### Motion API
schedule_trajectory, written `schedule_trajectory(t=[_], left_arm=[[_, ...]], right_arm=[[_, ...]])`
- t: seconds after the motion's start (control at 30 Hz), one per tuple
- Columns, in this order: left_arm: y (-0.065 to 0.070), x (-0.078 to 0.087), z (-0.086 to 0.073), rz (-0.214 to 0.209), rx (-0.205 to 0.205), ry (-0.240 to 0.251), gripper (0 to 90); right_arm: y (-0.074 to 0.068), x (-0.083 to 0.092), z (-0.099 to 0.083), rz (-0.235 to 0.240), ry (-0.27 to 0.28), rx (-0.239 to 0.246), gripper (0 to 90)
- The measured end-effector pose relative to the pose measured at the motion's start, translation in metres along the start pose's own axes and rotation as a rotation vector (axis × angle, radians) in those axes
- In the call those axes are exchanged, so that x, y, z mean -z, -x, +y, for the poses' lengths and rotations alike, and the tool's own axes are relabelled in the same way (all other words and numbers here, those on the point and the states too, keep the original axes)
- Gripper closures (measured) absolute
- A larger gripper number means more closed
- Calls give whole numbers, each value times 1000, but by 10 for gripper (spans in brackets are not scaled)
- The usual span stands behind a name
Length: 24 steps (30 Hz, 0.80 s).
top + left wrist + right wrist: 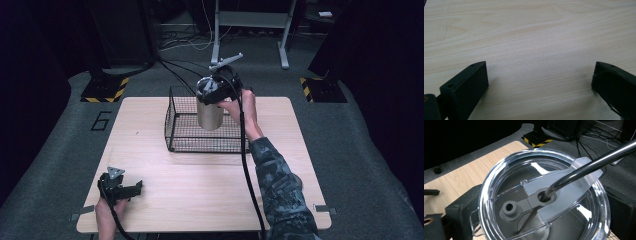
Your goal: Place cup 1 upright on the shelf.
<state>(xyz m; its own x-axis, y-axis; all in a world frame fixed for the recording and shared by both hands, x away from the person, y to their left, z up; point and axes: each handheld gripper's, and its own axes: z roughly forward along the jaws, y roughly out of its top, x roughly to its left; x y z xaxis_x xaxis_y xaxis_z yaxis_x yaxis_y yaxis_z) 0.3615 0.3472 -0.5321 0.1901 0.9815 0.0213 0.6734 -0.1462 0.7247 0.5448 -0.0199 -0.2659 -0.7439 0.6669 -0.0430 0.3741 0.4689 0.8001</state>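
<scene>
Pale wooden desk (pixel 200 190) carrying black wire mesh basket (pixel 180 131) near far edge.
Brushed steel cylindrical tumbler (pixel 210 116) hanging upright over basket, above its floor.
Right tool (pixel 216 91) gripping tumbler at top; black jaws sitting either side of clear round plastic lid (pixel 499 182), clamped on it.
Left tool (pixel 540 75) resting on near left of desk, jaws standing wide apart, holding nothing.
Shiny metal straw (pixel 594 162) sticking out through lid's hole.

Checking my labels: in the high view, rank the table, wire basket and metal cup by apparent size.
1. Table
2. Wire basket
3. Metal cup, held over the basket by the right tongs
</scene>
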Motion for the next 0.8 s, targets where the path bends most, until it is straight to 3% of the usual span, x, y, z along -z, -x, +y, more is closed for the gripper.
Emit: schedule_trajectory(t=[0.4,0.8], left_arm=[[1,0,0,-1,6,1,7],[1,0,0,2,1,1,8]], right_arm=[[10,-19,-4,-26,18,-38,36],[9,-36,-9,-37,33,-80,36]])
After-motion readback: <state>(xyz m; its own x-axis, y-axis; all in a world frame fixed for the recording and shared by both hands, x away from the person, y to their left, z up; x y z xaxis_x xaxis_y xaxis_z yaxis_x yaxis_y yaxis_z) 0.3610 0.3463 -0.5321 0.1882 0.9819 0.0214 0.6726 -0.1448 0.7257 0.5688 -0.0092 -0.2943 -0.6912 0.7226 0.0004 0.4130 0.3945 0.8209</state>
